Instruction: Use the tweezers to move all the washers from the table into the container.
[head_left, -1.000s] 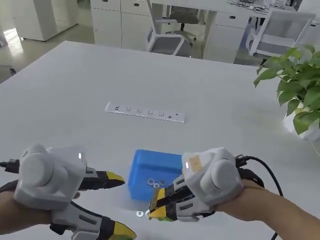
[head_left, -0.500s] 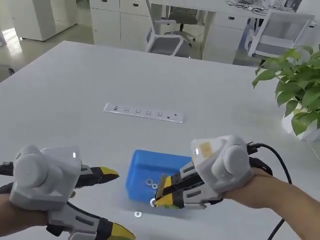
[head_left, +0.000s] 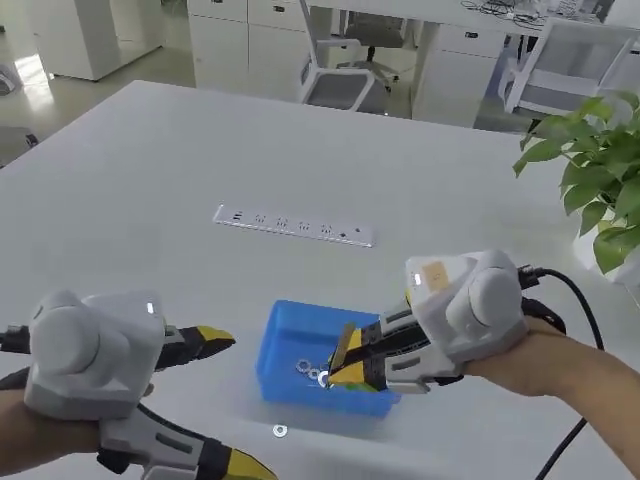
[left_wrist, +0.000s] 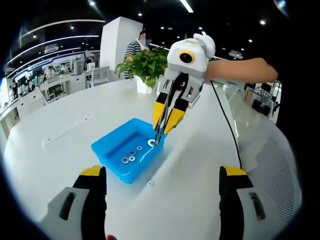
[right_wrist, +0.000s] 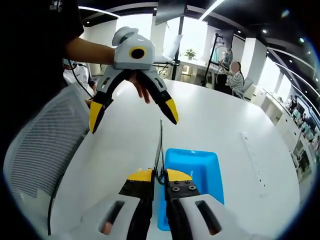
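Pinched washer (left_wrist: 151, 143) is hanging at the tips of the tweezers (left_wrist: 159, 132), just beyond my R jaw tips. It's sitting over the container (left_wrist: 115, 167), inside the rim on the side nearest my R gripper (left_wrist: 162, 127). In head view the same washer (head_left: 323, 378) is showing right off the yellow tips.

A few loose washers (left_wrist: 128, 159) are lying on the container floor, below the tweezer tips and a bit further toward my L gripper (left_wrist: 162, 172). Head view is showing them (head_left: 302, 366) too. One stray washer (head_left: 280, 431) is lying on the table (head_left: 150, 170) outside the blue wall, betw. container and my L jaws. In L gripper view it (left_wrist: 150, 183) is lying just ahead of the gap betw. those jaws.

R jaws: I'm clenching them on the tweezers' (right_wrist: 160, 145) shaft, tips nearly meeting, tweezers running straight out ahead over the container (right_wrist: 192, 165).

L jaws: I'm holding them spread wide, gripping nothing, hovering off the container's other side and pointing at it. From the R gripper view they (right_wrist: 133, 122) are hanging well beyond the tweezer tips.

Beyond both grippers: power strip (head_left: 293, 226) is lying flat on the table past the container. Plant (head_left: 600, 190) is standing far off on my R side. Cable (head_left: 570, 300) is trailing from the R gripper (head_left: 345, 365).
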